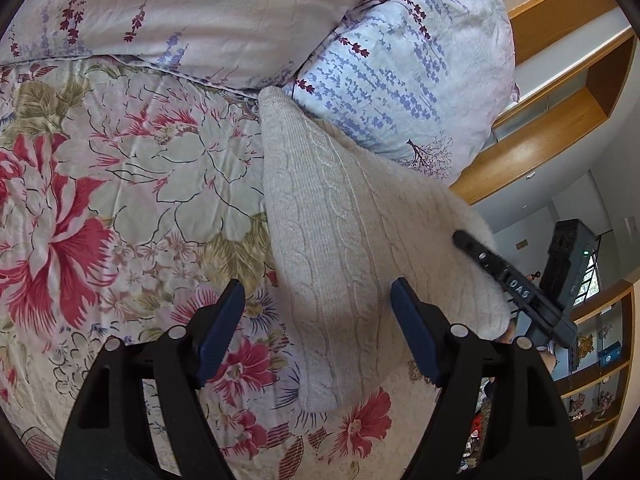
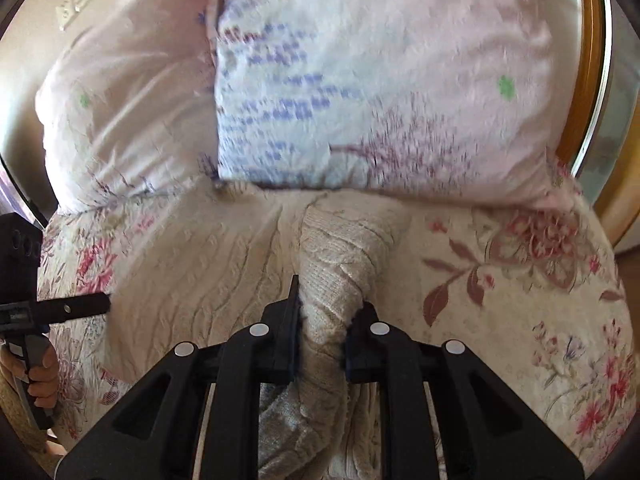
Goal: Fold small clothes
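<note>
1. Two blue-padded fingers of the left gripper fill the near edge of the left wrist view, spread wide apart with nothing between the pads; they sit over the bedspread.
2. One cream cable-knit sweater is on show, the only garment. In this view it lies just ahead of the open fingers, passing between and beyond them without touching either pad.
3. Its visible part is a long tapering shape: one narrow end lies below the left gripper's right finger, the other narrow end reaches far ahead to the pillows, so its long axis runs away from the tool, leaning slightly left.
4. Its widest part bulges out to the right of the tool, where the right gripper pinches the raised edge.
5. From the right wrist view, the right gripper is clamped on a bunched, twisted roll of the sweater; that roll runs straight ahead from the pads.
6. More of the knit spreads flat to the left of those fingers, over the bedspread.
7. Two lavender-print pillows lie beyond the sweater, side by side, touching.
8. One hand holds the left gripper's handle at the far left of the right wrist view.
9. Wooden shelves stand to the right of the bed.
</note>
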Demonstrator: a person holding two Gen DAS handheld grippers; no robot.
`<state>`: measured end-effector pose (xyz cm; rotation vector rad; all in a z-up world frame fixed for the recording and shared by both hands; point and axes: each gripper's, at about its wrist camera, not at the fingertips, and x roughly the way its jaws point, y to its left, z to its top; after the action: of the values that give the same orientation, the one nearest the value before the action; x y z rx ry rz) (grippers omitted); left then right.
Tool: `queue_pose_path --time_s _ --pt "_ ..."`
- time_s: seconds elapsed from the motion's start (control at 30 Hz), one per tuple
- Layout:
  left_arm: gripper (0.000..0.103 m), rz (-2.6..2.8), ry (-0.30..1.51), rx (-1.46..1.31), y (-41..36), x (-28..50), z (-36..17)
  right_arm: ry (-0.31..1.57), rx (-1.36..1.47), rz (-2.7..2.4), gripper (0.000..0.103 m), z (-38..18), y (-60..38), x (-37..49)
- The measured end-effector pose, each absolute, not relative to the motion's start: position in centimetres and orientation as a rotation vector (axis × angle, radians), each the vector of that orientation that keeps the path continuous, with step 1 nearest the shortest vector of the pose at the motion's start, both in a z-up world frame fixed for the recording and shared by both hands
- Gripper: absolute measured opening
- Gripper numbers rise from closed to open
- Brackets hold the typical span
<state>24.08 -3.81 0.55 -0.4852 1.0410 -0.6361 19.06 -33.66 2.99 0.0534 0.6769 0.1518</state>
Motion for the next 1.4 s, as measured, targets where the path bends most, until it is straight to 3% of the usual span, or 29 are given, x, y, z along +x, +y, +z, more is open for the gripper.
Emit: queue_pose_path --time_s 0.07,0.23,0.33,0.47,0.57,0.67,0.77,0.8,0.83,0.87,1.07,1.4 --pt "0.075 -0.642 1.039 -0.475 -4.0 24.0 0.4 0.568 -0.027 0.138 0.016 4.5 -32.7 18.0" --pt "0.075 -0.651 1.054 -0.467 -4.7 23.9 -0.1 0.811 0.054 0.08 0.018 0.1 -35.1 21.4" --pt "0.075 -0.658 1.062 -0.458 -5.0 23.7 -0.4 0.806 0.232 0.123 0.02 -0.1 -37.4 21.0" --pt "0.074 -0.664 1.059 -0.463 -5.2 23.6 -0.5 0.814 0.368 0.164 0.034 0.5 -39.2 19.3" --pt "0.073 -0.666 1.058 -0.465 -5.2 23.6 -0.5 0.809 0.448 0.212 0.035 0.7 -40.0 17.0" --pt "0.067 -0.672 1.061 -0.454 -5.3 23.5 -0.4 0.802 0.502 0.243 0.035 0.7 -40.5 14.8" --pt "0.055 -0.689 1.061 -0.457 -5.4 23.2 -0.3 0.808 0.506 0.274 0.034 0.3 -40.4 13.5" --pt "0.054 -0.684 1.06 -0.455 -5.4 23.1 -0.2 0.817 0.491 0.276 0.032 0.2 -40.1 13.3" --pt "0.052 -0.677 1.055 -0.448 -5.4 23.0 -0.1 0.816 0.456 0.263 0.015 0.1 -39.7 13.0" --pt "0.048 -0.673 1.05 -0.437 -5.4 22.8 -0.1 0.81 0.422 0.251 0.01 0.1 -39.3 13.0" --pt "0.016 -0.687 1.024 -0.429 -4.7 21.4 0.1 0.722 0.378 0.242 0.008 1.9 -38.7 11.2" --pt "0.014 -0.689 0.981 -0.37 -4.9 19.3 -0.4 0.825 0.372 0.169 0.009 -1.6 -39.5 11.5"
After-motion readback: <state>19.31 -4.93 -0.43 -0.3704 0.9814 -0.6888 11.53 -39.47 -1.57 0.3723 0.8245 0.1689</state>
